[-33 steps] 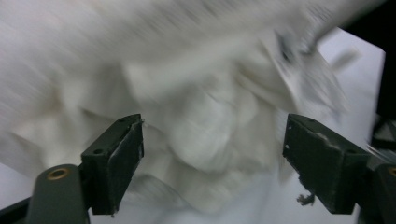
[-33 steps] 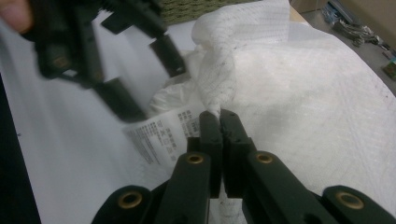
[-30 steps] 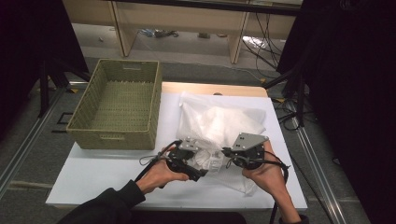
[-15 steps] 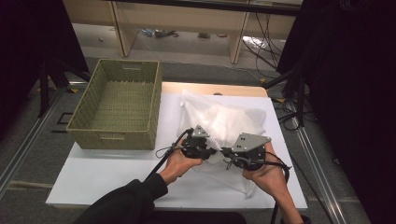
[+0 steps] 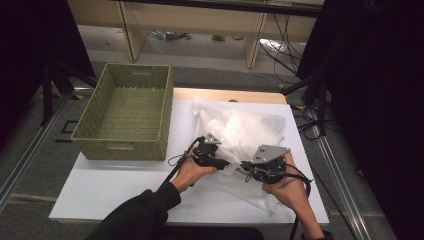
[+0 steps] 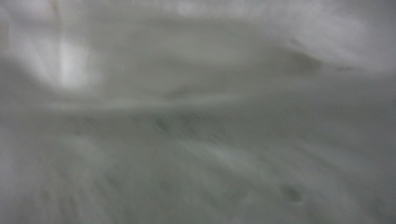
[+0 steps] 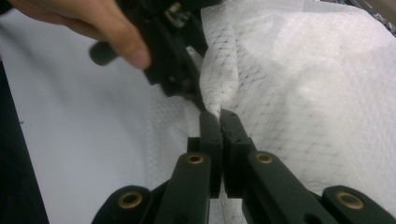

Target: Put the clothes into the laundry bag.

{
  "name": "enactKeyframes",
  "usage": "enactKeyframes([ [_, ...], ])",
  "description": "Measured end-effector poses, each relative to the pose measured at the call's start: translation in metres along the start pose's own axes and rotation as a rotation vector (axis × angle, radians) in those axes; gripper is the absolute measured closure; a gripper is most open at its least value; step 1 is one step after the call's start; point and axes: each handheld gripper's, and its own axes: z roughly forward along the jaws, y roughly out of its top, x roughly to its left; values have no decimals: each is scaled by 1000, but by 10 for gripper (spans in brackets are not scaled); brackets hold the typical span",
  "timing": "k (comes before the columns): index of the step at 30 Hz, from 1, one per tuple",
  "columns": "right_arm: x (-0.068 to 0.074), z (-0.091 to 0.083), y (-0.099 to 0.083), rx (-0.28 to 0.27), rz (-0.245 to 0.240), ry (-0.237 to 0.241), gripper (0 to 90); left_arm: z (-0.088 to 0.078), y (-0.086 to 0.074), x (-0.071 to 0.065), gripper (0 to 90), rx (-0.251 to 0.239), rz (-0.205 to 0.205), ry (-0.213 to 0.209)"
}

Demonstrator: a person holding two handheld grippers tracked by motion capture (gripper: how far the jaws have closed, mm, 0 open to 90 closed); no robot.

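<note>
A white, net-patterned bag lies crumpled on the white table. My right gripper is shut on a raised fold at the bag's near edge, with the fabric pinched between its black jaws; from above it is the right gripper, pointing left. My left gripper points right, its tips pushed against the same fold just left of the right one. Its jaws have just been opening, but the bag's blurred fabric hides them, so I cannot tell what is between them. The left gripper presses into the fold.
A woven green basket with nothing in it stands at the table's left rear, just left of the bag. Cables trail from both grippers toward the near edge. Dark curtains flank the table, and shelving stands behind it.
The left hand has moved away from the table's near edge and to the right, bringing its gripper up against the bag's fold. The right hand has stayed put, still pinching the bag.
</note>
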Motion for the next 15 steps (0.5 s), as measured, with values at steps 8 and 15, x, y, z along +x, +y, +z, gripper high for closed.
enactKeyframes([
  [8, 2, 4, -1, 17, 0, 11, 900, -8, -16, -9, 400, 52, 62, -12],
  [15, 3, 5, -1, 18, 1, 20, 900, 5, -4, -3, 762, -25, 28, -7],
])
